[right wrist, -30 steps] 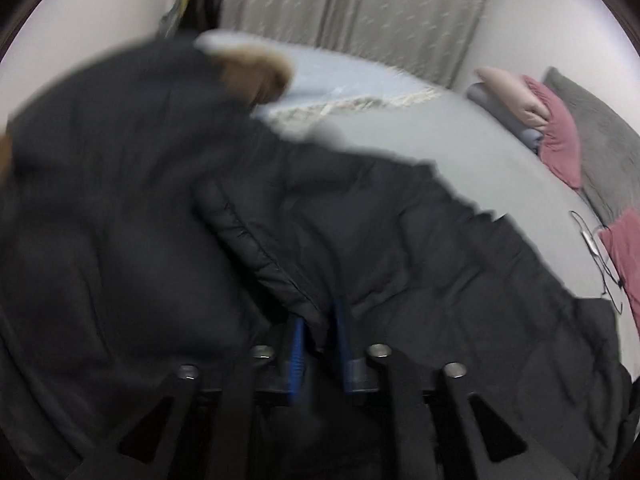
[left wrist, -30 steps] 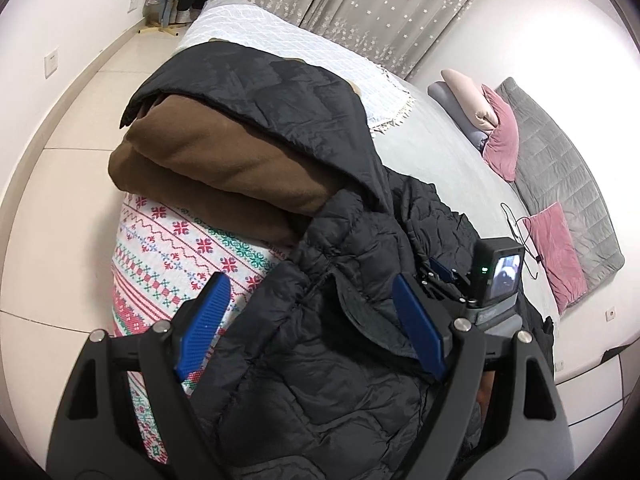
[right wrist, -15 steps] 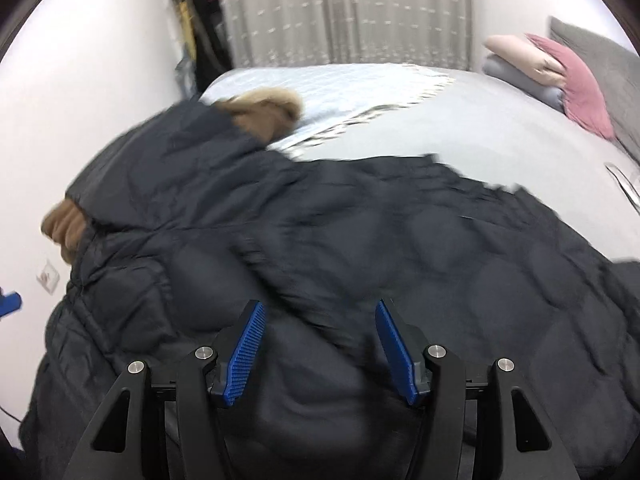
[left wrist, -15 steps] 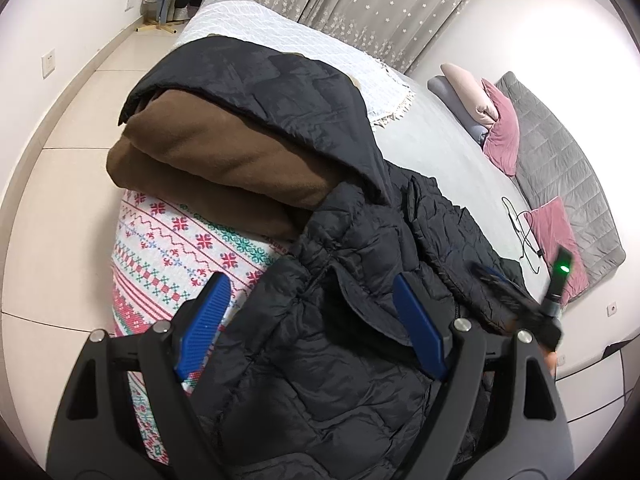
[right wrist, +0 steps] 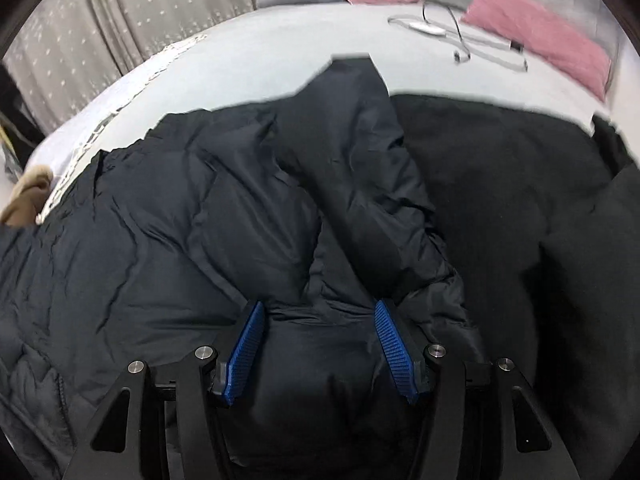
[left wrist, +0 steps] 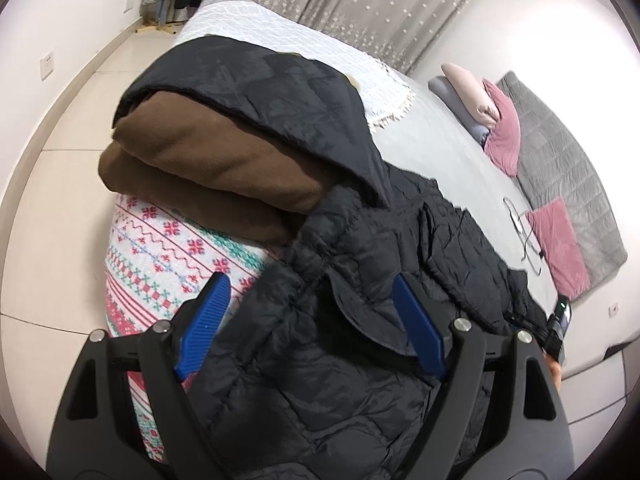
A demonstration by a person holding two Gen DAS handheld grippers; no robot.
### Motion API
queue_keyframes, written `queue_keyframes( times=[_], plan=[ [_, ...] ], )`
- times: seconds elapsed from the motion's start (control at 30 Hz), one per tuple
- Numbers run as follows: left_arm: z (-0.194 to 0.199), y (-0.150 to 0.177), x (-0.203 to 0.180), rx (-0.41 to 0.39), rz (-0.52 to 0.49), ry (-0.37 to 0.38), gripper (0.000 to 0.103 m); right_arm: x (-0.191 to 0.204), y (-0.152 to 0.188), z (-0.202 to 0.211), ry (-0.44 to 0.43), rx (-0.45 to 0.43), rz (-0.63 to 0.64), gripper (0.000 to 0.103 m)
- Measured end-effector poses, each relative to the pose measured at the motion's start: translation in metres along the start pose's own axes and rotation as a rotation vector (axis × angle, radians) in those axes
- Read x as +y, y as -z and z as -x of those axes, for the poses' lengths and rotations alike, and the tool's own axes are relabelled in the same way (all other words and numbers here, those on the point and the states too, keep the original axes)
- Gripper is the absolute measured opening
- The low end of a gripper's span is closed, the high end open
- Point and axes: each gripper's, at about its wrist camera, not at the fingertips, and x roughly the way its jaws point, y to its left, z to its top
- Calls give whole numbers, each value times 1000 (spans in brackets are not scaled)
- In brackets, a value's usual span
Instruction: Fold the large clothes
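Where quilted, puffy black jacket [left wrist: 360, 360]

- The quilted puffer jacket [left wrist: 360, 360] is black, its hood lining [left wrist: 208, 168] plain brown.
- The bed sheet [left wrist: 440, 160] is plain grey.
- The blanket at the bed's edge [left wrist: 160, 256] is white with red, green and blue cross-stitch bands.
- Two cushions [left wrist: 560, 244] are pink.
- The curtain [left wrist: 360, 4] is grey with small white flecks.
- The gripper pads [left wrist: 204, 324] are blue.

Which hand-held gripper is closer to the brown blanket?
Left. The left hand-held gripper hovers open over the black jacket just below the folded brown blanket. The right hand-held gripper is further along the jacket, toward the pink pillows.
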Motion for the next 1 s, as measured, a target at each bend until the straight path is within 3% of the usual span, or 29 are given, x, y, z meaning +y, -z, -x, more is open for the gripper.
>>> queue_keyframes(
  times=[0.07,0.17,0.3,0.37,0.47,0.67,0.8,1.0],
  plan=[
    [2,-7,10,-15,24,-1,83,11,-2,18,-65,-23,6,59],
    [11,-23,33,-77,64,6,83,31,8,57,-93,-61,51,59],
    [16,-53,77,-151,124,33,94,47,48,105,-193,-53,96,68],
    [15,-67,104,-165,216,67,94,54,73,122,-251,-39,115,71],
    [9,-83,147,-179,417,181,94,57,101,138,-300,-26,125,72],
    [-41,-106,206,-121,635,252,94,58,123,139,-299,-76,152,72],
    [-75,-107,225,-71,761,371,94,54,124,126,-300,-55,119,72],
    [-90,-123,225,-164,828,497,92,59,128,116,-292,-51,146,72]
  ],
)
